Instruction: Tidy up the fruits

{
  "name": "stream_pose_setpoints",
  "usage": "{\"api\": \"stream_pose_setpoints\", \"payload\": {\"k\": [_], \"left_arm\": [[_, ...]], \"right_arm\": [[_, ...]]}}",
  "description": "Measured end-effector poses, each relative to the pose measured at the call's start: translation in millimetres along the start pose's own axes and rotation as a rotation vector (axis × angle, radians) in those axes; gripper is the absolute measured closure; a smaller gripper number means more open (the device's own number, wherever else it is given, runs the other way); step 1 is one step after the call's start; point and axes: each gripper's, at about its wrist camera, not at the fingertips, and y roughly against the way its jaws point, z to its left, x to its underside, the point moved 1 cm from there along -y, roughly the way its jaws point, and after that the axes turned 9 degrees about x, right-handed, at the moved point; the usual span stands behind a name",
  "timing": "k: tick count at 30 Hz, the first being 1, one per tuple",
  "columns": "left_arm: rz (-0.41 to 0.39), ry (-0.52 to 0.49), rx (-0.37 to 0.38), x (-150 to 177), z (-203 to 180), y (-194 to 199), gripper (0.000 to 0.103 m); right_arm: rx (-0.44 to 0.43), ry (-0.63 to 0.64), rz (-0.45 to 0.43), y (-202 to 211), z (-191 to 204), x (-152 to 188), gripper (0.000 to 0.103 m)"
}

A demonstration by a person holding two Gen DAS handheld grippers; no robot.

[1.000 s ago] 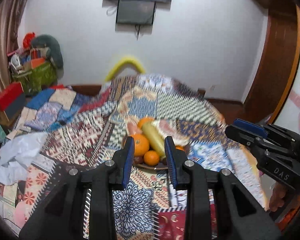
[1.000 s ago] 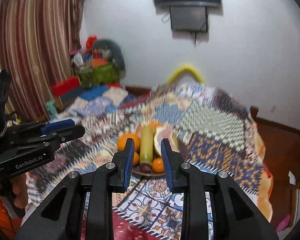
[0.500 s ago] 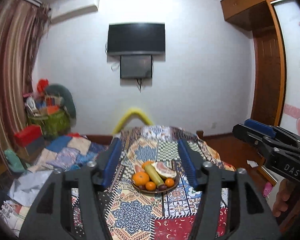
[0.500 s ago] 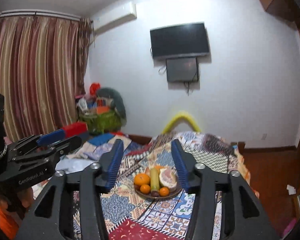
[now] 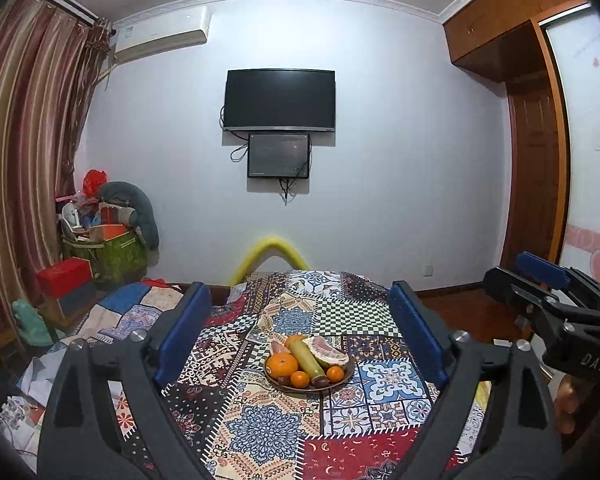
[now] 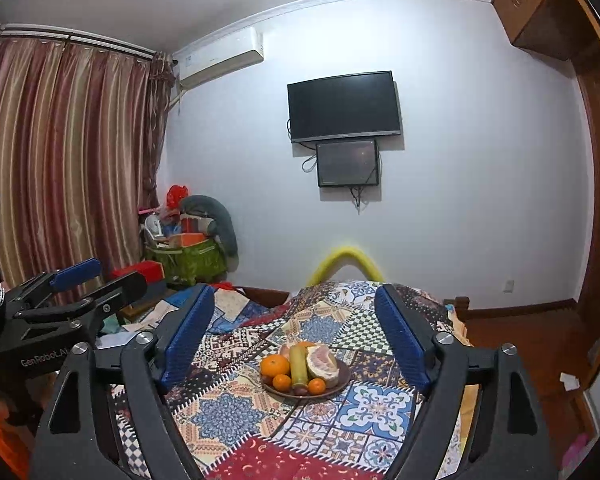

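Both tongs were nearly together and close over the plate a second ago; now they stand back and higher. Left tongs (image 5: 300,334) and right tongs (image 6: 296,334) are apart, jaws opening, nothing between them. The plate (image 5: 346,376) of fruit sits on the quilted bed (image 5: 260,432): oranges (image 5: 282,364), a green fruit (image 5: 307,358) and cut pomelo (image 5: 327,352) lie on it.
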Motion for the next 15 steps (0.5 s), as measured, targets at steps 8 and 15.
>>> {"api": "stream_pose_setpoints", "payload": {"k": [8,15], "left_arm": [[0.003,-0.001,-0.002,3,-4,1,0.005],[-0.007,0.003,-0.009,4,-5,1,0.002]], "right_arm": [[0.042,0.000,-0.015,9,-1,7,0.000],[0.047,-0.014,-0.006,12,-6,9,0.000]]}}
